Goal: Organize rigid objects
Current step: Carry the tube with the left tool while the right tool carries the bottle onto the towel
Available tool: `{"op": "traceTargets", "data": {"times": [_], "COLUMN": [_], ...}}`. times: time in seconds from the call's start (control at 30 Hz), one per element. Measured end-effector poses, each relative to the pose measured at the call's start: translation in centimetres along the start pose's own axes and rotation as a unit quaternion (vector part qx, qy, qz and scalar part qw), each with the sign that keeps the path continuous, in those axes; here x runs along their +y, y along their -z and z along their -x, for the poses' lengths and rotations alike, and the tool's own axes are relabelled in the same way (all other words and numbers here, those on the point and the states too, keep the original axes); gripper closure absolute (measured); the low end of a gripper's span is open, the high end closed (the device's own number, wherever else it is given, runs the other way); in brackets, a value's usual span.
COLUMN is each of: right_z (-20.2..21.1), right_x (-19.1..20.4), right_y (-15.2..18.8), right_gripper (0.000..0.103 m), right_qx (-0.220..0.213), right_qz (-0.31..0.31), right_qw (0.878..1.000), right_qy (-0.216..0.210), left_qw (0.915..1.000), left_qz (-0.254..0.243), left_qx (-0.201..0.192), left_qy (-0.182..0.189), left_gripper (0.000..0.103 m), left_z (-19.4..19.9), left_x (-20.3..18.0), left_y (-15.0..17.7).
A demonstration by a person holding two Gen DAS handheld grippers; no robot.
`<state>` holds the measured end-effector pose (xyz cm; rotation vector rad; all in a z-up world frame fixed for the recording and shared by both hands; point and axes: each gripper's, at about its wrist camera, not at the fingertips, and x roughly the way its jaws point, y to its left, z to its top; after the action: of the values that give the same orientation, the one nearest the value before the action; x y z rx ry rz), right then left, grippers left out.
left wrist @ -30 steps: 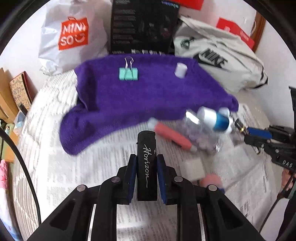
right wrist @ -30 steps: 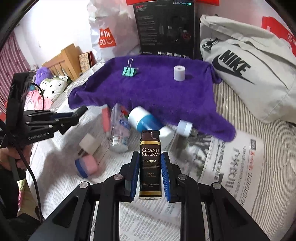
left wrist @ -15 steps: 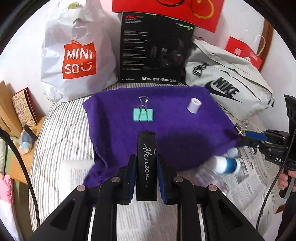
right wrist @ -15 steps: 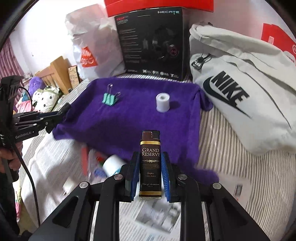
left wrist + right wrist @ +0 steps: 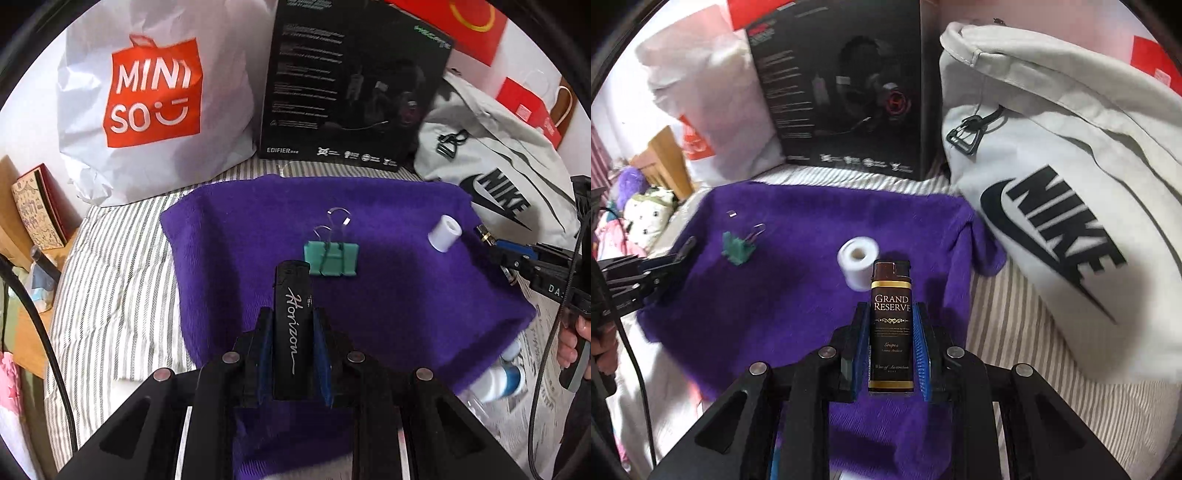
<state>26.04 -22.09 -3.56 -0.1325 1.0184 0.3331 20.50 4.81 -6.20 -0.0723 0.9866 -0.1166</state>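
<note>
A black lighter point(image 5: 291, 325) lettered "Horizon" stands upright at the lower centre of the left wrist view, clamped between the blue pads of the left claw point(image 5: 292, 332). In the right wrist view a dark brown lighter point(image 5: 891, 325) labelled "Grand Reserve" sits the same way at lower centre, pinched by the right claw point(image 5: 892, 332). Both lighters are held above a purple towel point(image 5: 388, 295) that fills the middle of each frame.

On the towel, just above the black lighter's top in the left view, lies a green binder clip point(image 5: 331, 256) with its wire handles pointing up the frame. A small white roll point(image 5: 444, 233) rests on the towel at centre right; in the right view it sits just up and left of the brown lighter's cap.

The towel lies on a striped bed point(image 5: 107, 266). Along the upper edge stand a white Miniso bag point(image 5: 155, 96) at upper left, a black headset box point(image 5: 351, 81) at top centre and a grey Nike bag point(image 5: 495, 173) at upper right. Newspaper point(image 5: 532, 406) and a blurred white and blue bottle point(image 5: 498, 382) show at lower right.
</note>
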Motion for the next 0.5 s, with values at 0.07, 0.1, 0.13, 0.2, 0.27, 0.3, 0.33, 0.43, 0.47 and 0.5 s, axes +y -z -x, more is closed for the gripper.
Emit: {"op": "traceTargets", "data": {"times": [0.07, 0.1, 0.13, 0.2, 0.27, 0.3, 0.33, 0.43, 0.47, 0.5], "right_z": [-1.0, -1.4, -1.9, -2.9, -3.6, -3.9, -4.0, -4.9, -5.1, -5.3], "right_x": [0.1, 0.2, 0.3, 0.3, 0.4, 0.6, 0.7, 0.8, 0.8, 0.7], "right_y": [-0.7, -0.9, -1.2, -1.7, -1.9, -2.0, -1.9, -1.9, -1.8, -1.7], "right_gripper": [0.080, 0.080, 0.080, 0.080, 0.080, 0.080, 0.080, 0.080, 0.080, 0.080], "right_qx": [0.003, 0.005, 0.007, 0.012, 0.015, 0.016, 0.017, 0.025, 0.026, 0.030], "right_qz": [0.003, 0.005, 0.007, 0.007, 0.010, 0.011, 0.012, 0.011, 0.010, 0.010], "right_qw": [1.000, 1.000, 1.000, 0.999, 0.999, 0.999, 0.999, 0.999, 0.999, 0.999], "right_qy": [0.013, 0.017, 0.022, 0.032, 0.039, 0.042, 0.043, 0.040, 0.039, 0.037], "left_qw": [1.0000, 1.0000, 1.0000, 0.9999, 0.9998, 0.9997, 0.9997, 0.9998, 0.9998, 0.9997], "left_qz": [0.001, 0.002, 0.003, 0.003, 0.000, 0.000, 0.000, -0.001, -0.002, -0.003], "left_qx": [0.004, 0.006, 0.008, 0.012, 0.015, 0.017, 0.020, 0.017, 0.017, 0.017], "left_qy": [-0.002, -0.003, -0.003, -0.009, -0.014, -0.016, -0.015, -0.014, -0.014, -0.015], "left_gripper": [0.082, 0.082, 0.082, 0.082, 0.082, 0.082, 0.082, 0.082, 0.082, 0.082], "left_z": [-0.8, -1.2, -1.7, -2.6, -3.2, -3.7, -4.0, -4.2, -4.3, -4.3], "left_x": [0.2, 0.3, 0.4, 0.5, 0.6, 0.7, 0.7, 0.7, 0.7, 0.7], "left_y": [-0.5, -0.7, -0.9, -1.4, -1.6, -1.7, -1.8, -2.2, -2.3, -2.3]}}
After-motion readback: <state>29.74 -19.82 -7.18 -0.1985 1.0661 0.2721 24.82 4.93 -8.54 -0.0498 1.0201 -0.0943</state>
